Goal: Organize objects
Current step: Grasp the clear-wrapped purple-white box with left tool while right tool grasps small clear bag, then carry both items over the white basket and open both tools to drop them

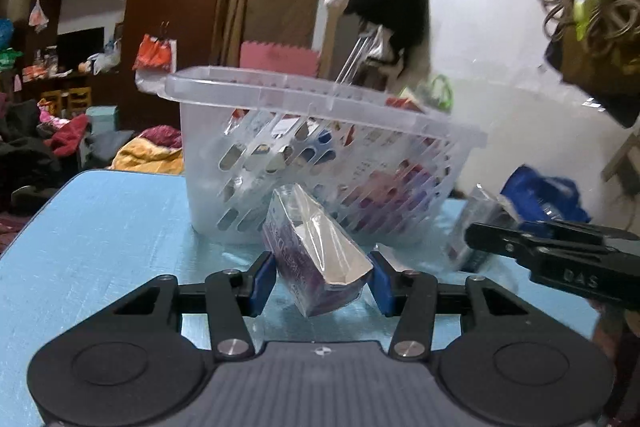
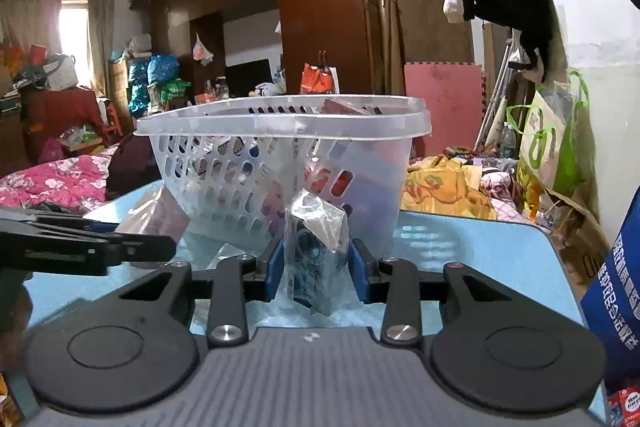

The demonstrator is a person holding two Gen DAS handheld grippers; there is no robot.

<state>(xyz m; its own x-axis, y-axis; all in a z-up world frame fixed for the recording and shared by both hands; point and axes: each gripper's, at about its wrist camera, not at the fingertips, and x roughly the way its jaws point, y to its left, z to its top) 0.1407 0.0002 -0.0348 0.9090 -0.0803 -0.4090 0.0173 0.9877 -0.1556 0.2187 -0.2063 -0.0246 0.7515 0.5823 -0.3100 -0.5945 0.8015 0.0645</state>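
My left gripper (image 1: 322, 281) clenches a tilted purple carton (image 1: 316, 259), and my right gripper (image 2: 316, 267) grips a clear-wrapped blue packet (image 2: 314, 251). Both are raised before the slotted clear basket (image 2: 280, 115) at twelve o'clock on the blue table (image 1: 100, 247), probably ready for dropping in.

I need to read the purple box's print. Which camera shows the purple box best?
The left wrist view: the purple box sits close and centred between the left gripper pads. In the right wrist view it is only a blurred pale shape beside the basket.
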